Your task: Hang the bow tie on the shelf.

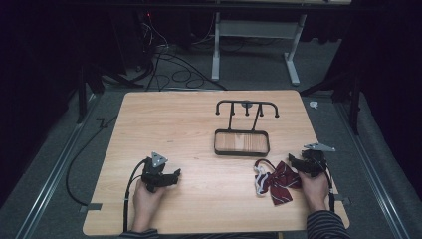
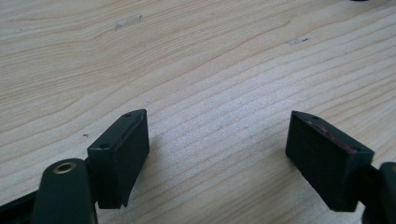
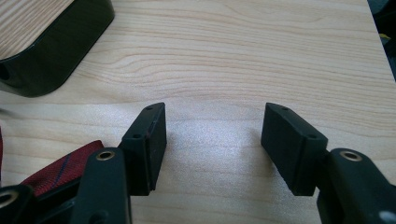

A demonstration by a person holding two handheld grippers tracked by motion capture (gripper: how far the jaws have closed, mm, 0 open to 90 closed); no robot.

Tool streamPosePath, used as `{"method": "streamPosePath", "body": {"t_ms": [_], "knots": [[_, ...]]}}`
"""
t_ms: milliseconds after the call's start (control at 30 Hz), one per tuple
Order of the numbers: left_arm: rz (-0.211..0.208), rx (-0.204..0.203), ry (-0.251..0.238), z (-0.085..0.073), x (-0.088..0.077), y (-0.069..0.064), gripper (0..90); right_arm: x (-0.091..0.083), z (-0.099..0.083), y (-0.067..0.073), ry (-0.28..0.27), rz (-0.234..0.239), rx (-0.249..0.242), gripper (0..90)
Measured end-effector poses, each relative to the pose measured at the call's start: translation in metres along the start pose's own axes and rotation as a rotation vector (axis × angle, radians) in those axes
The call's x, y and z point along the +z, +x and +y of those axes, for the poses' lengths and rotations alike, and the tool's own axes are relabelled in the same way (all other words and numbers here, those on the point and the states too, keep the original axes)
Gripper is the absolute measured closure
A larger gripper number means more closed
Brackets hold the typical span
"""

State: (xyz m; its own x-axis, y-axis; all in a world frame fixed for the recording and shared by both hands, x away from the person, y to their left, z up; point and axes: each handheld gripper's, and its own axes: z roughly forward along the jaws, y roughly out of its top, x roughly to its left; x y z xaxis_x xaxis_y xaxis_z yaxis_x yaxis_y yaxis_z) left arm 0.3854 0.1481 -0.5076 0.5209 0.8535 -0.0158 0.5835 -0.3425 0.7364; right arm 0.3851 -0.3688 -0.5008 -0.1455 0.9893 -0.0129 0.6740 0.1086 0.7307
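A: Where is the right claw (image 1: pixel 294 162)?

B: Low over the near right part of the worktop (image 1: pixel 199 129), held in the person's right hand (image 1: pixel 313 186). In the right gripper view its jaws stand wide apart, released, with bare wood between them.

A: And the bow tie?

B: The maroon striped bow tie (image 1: pixel 278 181) lies flat on the worktop just beside that claw, on its near left side. In the right gripper view a strip of the red cloth (image 3: pixel 58 168) shows right by the left jaw's base, outside the gap. I cannot tell whether it touches the jaw.

A: Anything ahead of that claw?

B: The black stand (image 1: pixel 242 142), a tray with a wooden floor and a hook rail rising behind it, sits farther out and to the claw's left. A rounded corner of the tray (image 3: pixel 56 51) shows ahead and left of the jaws.

A: The left claw (image 1: pixel 174 175)?

B: It sits well apart from the bow tie, held in the left hand (image 1: pixel 147 201), near the front edge. Its jaws are also spread, released, nothing in them, only wood grain under them in the left gripper view.
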Motion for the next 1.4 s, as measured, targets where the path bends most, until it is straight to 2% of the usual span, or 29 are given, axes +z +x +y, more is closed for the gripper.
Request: {"method": "streamPosePath", "body": {"t_ms": [167,267,567,1000,1400], "knots": [[0.0,0.0,0.0,0.0,0.0,0.0,21.9,0.0,0.0,-0.001,-0.002,-0.007,0.006,47.1],[0.0,-0.001,0.0,0.0,0.0,0.0,21.9,-0.001,0.0,-0.002,-0.008,0.015,-0.003,49.9],[0.001,-0.001,-0.001,0.0,0.0,0.0,21.9,-0.012,0.002,0.001,-0.044,0.041,-0.012,52.3],[0.0,-0.001,0.0,0.0,0.0,0.0,21.9,-0.03,0.002,0.009,-0.068,0.113,-0.045,57.1],[0.001,-0.001,-0.002,0.0,0.0,0.0,21.9,-0.049,0.0,0.022,-0.093,0.181,-0.078,61.3]]}}
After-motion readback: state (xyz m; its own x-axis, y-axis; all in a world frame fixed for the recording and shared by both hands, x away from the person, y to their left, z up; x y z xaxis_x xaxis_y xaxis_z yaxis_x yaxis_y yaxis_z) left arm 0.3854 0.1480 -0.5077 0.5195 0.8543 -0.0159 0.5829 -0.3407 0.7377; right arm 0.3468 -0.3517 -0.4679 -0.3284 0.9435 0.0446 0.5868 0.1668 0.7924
